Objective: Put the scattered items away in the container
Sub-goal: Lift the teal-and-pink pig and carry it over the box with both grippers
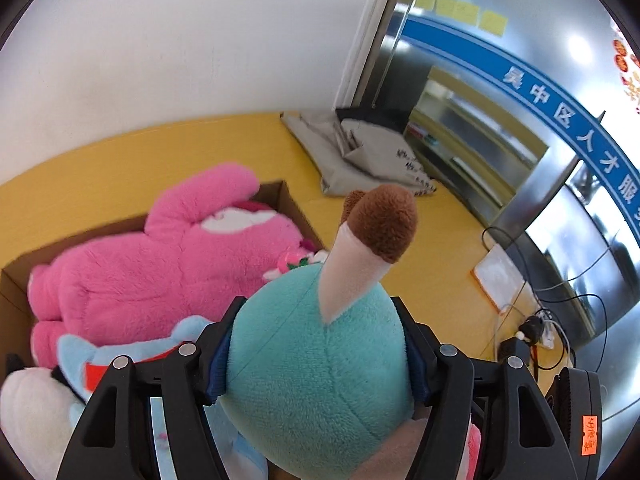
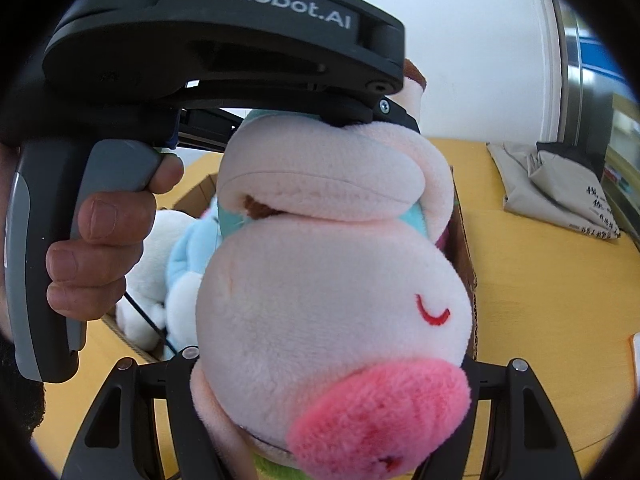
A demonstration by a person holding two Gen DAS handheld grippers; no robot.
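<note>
Yellow floor (image 1: 400, 240) around the box (image 1: 296, 208): both grippers' jaws clamp one plush pig (image 2: 332, 288), carrying it boxward; next, lower and release.

A folded grey bag (image 1: 360, 156) with black printed text lay on the yellow floor (image 1: 440, 248) at the far right, beside a glass door (image 1: 500, 92). Black cables (image 1: 560, 320) and a white board (image 1: 500, 276) lay nearer, right.
</note>
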